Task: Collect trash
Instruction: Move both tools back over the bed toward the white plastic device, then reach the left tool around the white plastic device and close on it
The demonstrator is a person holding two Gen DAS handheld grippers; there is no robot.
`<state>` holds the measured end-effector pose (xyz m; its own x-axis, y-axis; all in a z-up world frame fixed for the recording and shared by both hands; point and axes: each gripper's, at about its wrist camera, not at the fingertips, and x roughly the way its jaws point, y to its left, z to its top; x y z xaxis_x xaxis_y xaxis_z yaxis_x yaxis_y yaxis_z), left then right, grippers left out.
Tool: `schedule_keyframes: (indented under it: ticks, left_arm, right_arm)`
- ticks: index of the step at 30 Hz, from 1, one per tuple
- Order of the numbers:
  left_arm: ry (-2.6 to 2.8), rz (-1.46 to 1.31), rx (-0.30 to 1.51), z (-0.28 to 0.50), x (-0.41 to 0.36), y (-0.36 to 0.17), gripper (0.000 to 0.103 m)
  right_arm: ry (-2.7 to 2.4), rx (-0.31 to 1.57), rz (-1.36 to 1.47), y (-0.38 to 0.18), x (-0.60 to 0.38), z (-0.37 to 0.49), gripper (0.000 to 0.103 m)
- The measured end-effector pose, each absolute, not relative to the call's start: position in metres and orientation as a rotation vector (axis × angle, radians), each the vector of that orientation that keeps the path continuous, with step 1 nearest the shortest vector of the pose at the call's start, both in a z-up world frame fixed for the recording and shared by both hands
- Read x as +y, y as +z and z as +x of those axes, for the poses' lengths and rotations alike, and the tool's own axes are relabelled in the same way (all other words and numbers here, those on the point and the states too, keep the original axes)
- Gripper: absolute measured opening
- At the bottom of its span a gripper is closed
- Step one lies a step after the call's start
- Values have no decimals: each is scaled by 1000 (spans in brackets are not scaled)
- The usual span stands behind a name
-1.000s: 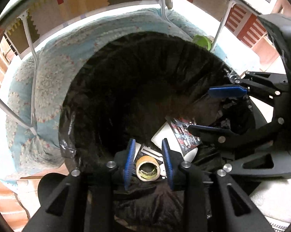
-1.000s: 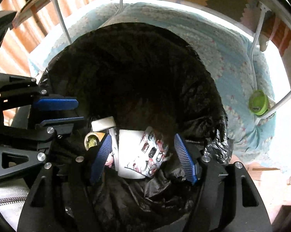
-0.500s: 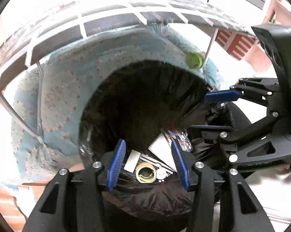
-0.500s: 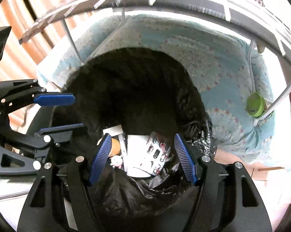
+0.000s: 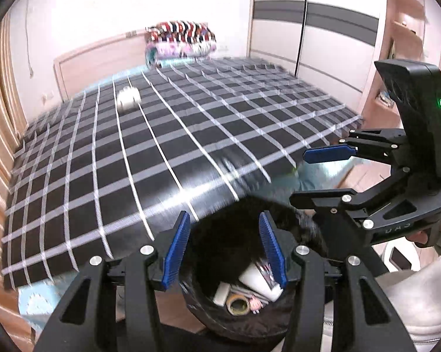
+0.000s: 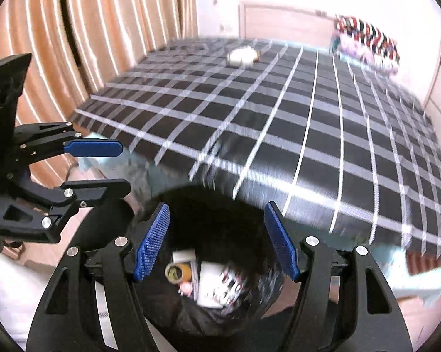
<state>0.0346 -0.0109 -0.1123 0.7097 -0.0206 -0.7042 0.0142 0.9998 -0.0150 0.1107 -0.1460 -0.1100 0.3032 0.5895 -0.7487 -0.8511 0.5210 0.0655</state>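
Both grippers hang over the black plastic trash bag [image 5: 238,316], and it sits right below them at the near edge of the bed. Down in the bag: a brown cardboard tape roll [image 5: 237,305], a white paper cup [image 5: 260,281] and a silvery blister pack [image 6: 235,278].

The left gripper [image 5: 224,252] stands about half open with nothing between its blue pads. The right gripper [image 6: 216,240] stands wider, and it too is empty. Neither touches the bag.

Now the piece that matters: a pale, rounded, crumpled-looking object [image 5: 128,99] lies far up the black-and-white checked bedspread [image 5: 191,135], toward the headboard. From the left gripper it lies far ahead and to the left. From the right gripper the same object [image 6: 242,55] lies far ahead, near centre. It is too blurred to name, though it seems to lie with its long side across the bed. It looks the likeliest next piece of trash, and the left gripper appears the nearer one, but only slightly.

Both grippers tilt down and forward, side by side, fingers toward the bed. A reach would mean leaning well out over the spread. A folded striped blanket [image 5: 180,42] sits at the far end, well apart from the target.
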Motion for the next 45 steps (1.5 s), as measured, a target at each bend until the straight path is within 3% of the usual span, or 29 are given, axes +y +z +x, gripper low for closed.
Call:
schedule_keyframes:
  ticks: [3, 6, 17, 45]
  left_arm:
    - [0, 13, 740, 40, -2, -96, 47]
    - [18, -1, 698, 48, 14, -83, 60]
    - [99, 8, 651, 108, 61, -58, 65]
    - [217, -118, 779, 270, 157, -106, 65]
  right_arm:
    - [993, 762, -371, -94, -141, 116, 67]
    - [995, 734, -364, -84, -134, 124, 67]
    - [969, 668, -361, -57, -100, 170, 67]
    - [895, 736, -262, -49, -5, 304, 67]
